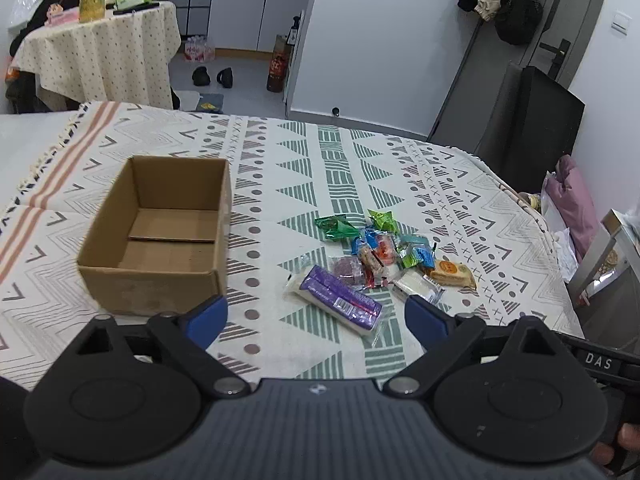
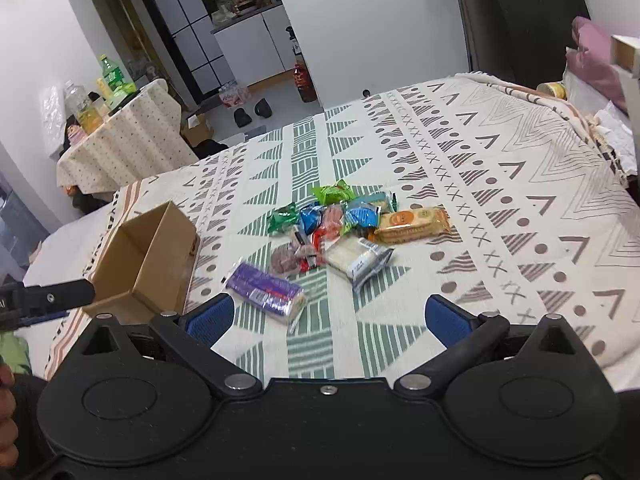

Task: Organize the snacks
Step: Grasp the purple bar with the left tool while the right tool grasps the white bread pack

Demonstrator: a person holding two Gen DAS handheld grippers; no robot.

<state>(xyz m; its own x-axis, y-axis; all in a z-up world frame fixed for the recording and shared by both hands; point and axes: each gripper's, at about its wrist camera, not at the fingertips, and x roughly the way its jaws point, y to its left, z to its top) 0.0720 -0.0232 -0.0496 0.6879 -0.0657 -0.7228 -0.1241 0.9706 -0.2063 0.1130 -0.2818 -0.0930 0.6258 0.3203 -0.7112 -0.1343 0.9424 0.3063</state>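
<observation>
We hold both claws above the near edge of the patterned cloth (image 1: 320, 168) (whether it covers a table or a bed we cannot tell). The left claw (image 1: 316, 316) stands wide with nothing between its blue pads, and the right claw (image 2: 330, 314) is just as wide and bare. The snacks (image 1: 380, 256) lie in a loose heap near the middle of the cloth, well apart from the cardboard box (image 1: 160, 236), which sits open and empty to the left.

The purple packet (image 1: 340, 300) lies nearest us, slightly apart from the heap. Its glossy wrapper could slip from our pads if we close on the loose film edge. The small packets overlap, so a careless grab may drag neighbours along or scatter them. The box looks light, and a bump from the left claw could push it.

As for writing, we read "DAS" on the black handle (image 1: 600, 360) at the right of the left view. The orange biscuit pack (image 2: 412, 224) has a round label too blurred to read.
</observation>
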